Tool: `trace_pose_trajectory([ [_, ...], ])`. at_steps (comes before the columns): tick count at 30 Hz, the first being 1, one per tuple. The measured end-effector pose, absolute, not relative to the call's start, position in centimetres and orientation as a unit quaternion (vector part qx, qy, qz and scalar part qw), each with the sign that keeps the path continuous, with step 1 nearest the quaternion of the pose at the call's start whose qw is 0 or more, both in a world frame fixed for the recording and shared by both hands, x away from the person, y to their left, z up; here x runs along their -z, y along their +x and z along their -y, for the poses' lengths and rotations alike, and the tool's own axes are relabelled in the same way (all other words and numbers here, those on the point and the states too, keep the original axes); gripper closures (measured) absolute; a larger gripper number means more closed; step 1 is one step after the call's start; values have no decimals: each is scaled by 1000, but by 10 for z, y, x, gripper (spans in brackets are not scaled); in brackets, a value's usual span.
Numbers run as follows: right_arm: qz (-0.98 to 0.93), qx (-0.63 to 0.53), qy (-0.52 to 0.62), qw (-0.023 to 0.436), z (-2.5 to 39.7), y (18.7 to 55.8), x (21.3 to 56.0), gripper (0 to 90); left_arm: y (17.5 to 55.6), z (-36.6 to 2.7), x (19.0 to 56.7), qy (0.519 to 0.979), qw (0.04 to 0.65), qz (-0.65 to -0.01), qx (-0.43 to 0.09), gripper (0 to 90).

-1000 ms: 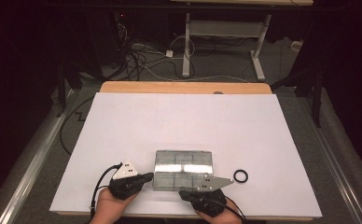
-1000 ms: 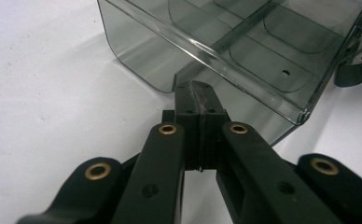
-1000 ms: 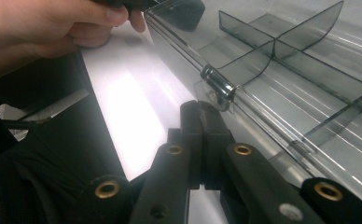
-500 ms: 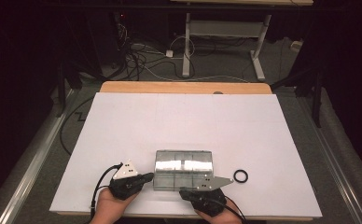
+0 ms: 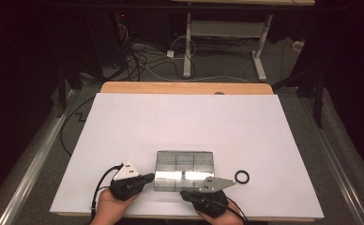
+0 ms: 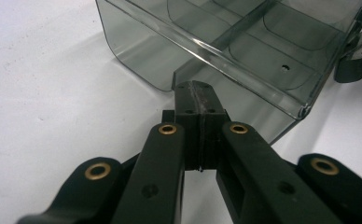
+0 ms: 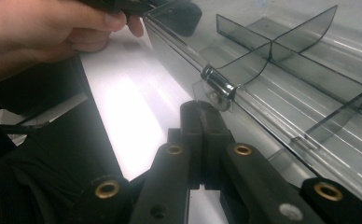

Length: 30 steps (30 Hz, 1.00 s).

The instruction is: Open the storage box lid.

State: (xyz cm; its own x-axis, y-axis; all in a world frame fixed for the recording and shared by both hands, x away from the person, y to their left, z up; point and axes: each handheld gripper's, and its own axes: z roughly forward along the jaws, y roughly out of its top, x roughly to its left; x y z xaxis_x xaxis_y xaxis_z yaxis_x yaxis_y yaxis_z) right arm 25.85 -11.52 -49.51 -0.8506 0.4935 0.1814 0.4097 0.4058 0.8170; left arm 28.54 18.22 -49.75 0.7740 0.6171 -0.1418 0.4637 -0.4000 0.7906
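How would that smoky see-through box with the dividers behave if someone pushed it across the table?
The clear box would probably slide easily: its flat glossy base lies on a smooth white table. It looks stiff and light, being thin-walled hard plastic with empty compartments. Low and wide, it seems unlikely to tip.

Both grippers (image 5: 145, 178) (image 5: 185, 193) were matte black plastic with brass rivets, grey triangular top plates and trailing black cables.

Lab, white table (image 5: 185, 122), floor cables (image 5: 142, 58)
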Motion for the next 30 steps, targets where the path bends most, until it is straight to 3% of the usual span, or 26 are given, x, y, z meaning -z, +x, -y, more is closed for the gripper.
trace_pose_trajectory([
  [30, -830, -489, 264, 52, 116, 257, 492, 900, 285, -182, 497, 832, 441, -324, -87, 876],
])
